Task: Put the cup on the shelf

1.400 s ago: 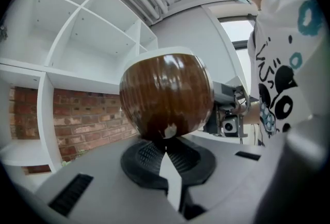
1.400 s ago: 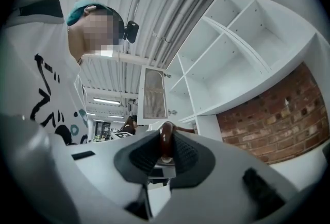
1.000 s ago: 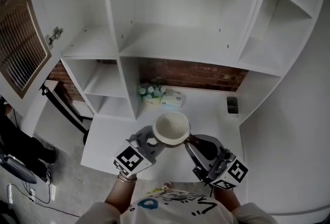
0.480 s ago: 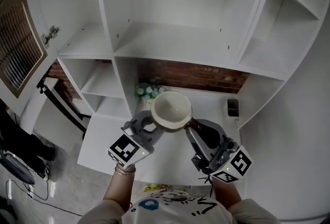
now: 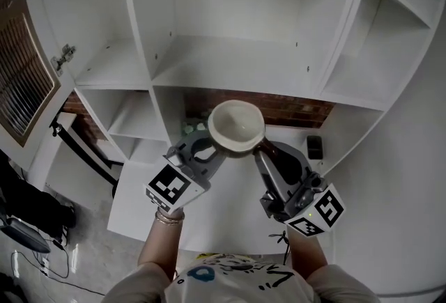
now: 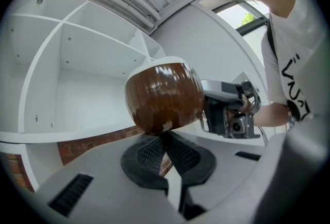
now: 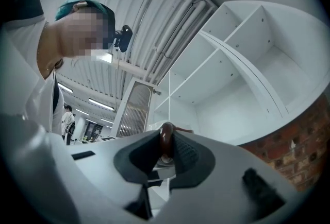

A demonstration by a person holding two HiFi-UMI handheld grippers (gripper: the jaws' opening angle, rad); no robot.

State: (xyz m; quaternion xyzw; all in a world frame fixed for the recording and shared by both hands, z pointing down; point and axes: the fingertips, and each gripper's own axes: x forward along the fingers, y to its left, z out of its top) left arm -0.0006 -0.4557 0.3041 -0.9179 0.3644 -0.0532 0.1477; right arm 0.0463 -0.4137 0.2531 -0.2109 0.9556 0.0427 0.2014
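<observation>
You've got the brown cup (image 5: 237, 126) up near the white shelf unit's (image 5: 230, 65) mid bay, R gripper (image 5: 260, 150) clamped on its handle (image 7: 166, 140), L gripper (image 5: 209, 146) w/ jaws pinched shut at its base.

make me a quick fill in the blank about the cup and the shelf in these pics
1. The cup is pale inside and ___ on the outside.
2. The ___ tool is clamped on a narrow brown part of the cup.
3. Behind the white shelf runs a wall of red ___.
4. The cup is held up in front of the shelf and does not yet ___ on any board.

Missing words: brown; right; brick; rest
</observation>
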